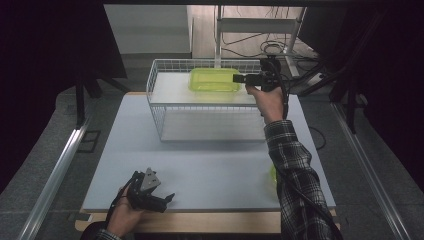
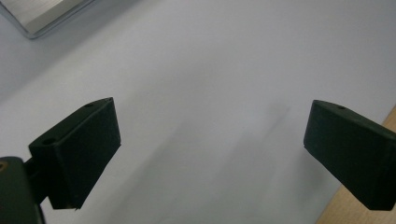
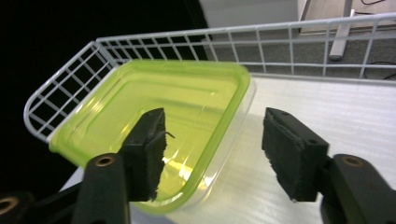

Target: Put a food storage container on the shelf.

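Your right claw [image 3: 212, 154] stands wide, jaws straddling the near rim of the green container [image 3: 154, 126], which sits on the top shelf of the wire rack [image 1: 165, 67]. If you mean to grip it, likely the step in hand, push in so the rim sits deep between the pads before closing, and mind the rack's railing. Your left claw [image 2: 210, 154] is wide and holding nothing, low over the table [image 1: 200, 170].
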The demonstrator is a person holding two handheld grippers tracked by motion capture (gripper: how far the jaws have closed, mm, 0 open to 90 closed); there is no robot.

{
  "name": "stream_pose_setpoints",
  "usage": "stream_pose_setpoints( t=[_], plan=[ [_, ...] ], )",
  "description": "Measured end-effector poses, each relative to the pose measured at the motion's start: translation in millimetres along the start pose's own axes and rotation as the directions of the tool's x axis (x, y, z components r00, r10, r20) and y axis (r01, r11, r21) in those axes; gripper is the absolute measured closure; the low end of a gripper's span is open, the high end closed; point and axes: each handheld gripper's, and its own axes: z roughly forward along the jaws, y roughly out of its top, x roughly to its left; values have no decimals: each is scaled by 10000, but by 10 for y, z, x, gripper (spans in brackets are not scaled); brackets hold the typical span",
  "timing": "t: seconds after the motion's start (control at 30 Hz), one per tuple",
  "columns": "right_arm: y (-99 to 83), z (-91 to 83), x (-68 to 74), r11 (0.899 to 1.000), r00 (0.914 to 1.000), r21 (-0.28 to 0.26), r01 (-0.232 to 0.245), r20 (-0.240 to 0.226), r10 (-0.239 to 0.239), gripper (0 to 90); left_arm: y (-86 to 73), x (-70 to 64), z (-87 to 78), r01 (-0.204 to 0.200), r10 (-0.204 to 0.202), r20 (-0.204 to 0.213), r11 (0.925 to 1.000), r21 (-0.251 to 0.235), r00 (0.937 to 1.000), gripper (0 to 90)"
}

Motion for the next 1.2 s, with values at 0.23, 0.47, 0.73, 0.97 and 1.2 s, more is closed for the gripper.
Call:
stream_pose_setpoints(
  t=[0.23, 0.47, 0.73, 0.97, 1.2],
  plan=[
    [-70, -126, 90, 9982, 9979, 98, 598, -245, -595, 300, -3, 38, -27, 353, -338, 396, 9987, -375, 9986, 33],
    [-161, -208, 159, 9936, 9934, 197, 1110, -309, -1103, 242, -4, 42, -33, 453, -434, 381, 9976, -520, 9983, 29],
    [-369, -310, 231, 9829, 9826, 351, 1809, -493, -1791, 166, -10, 57, -38, 508, -496, 243, 9973, -530, 9985, 28],
    [-561, -400, 239, 9708, 9714, 465, 2352, -445, -2332, 116, -17, 75, -38, 558, -535, 336, 9959, -710, 9980, 32],
    [-760, -466, 258, 9561, 9573, 545, 2880, -440, -2859, 73, -12, 88, -49, 902, -866, 499, 9930, -766, 9950, 32]
  ],
)
